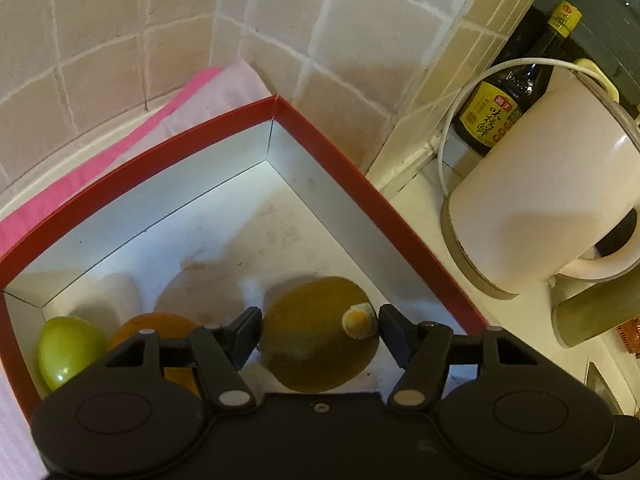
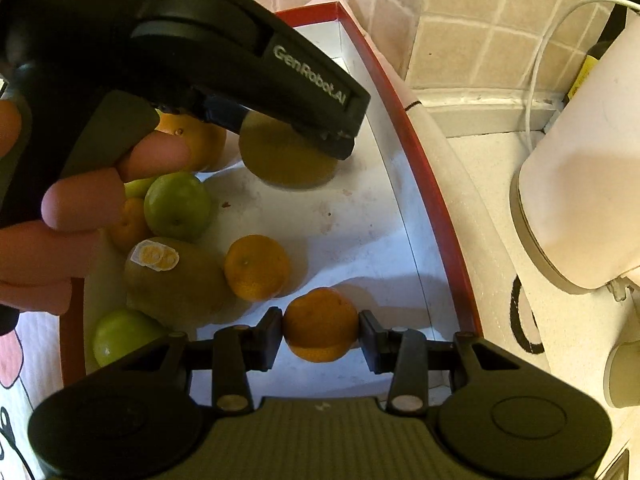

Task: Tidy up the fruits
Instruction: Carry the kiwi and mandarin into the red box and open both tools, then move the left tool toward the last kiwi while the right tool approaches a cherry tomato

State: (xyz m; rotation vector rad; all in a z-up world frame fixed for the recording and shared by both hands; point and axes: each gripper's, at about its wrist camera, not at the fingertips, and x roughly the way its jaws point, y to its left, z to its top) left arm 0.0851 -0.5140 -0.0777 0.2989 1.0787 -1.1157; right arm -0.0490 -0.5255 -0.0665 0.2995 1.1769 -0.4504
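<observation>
A red box [image 1: 400, 216] with a white floor holds the fruit; it also shows in the right wrist view [image 2: 436, 208]. My left gripper [image 1: 316, 336] is inside the box, its jaws around a brown-green kiwi [image 1: 316, 340] with a yellow sticker; its fingers [image 1: 244, 332] look closed on it. That kiwi shows in the right wrist view [image 2: 280, 156] under the left gripper. My right gripper [image 2: 320, 336] is shut on an orange [image 2: 320, 324] just above the box floor. A green apple [image 1: 66, 350] and an orange [image 1: 160, 326] lie left of the left gripper.
More fruit lies in the box: a stickered kiwi [image 2: 172, 276], an orange [image 2: 256, 266], green apples [image 2: 178, 204] [image 2: 120, 334]. A white kettle [image 1: 548, 184] and a dark sauce bottle [image 1: 508, 92] stand right of the box. Tiled walls stand behind. A pink cloth [image 1: 132, 140] lies beside the box.
</observation>
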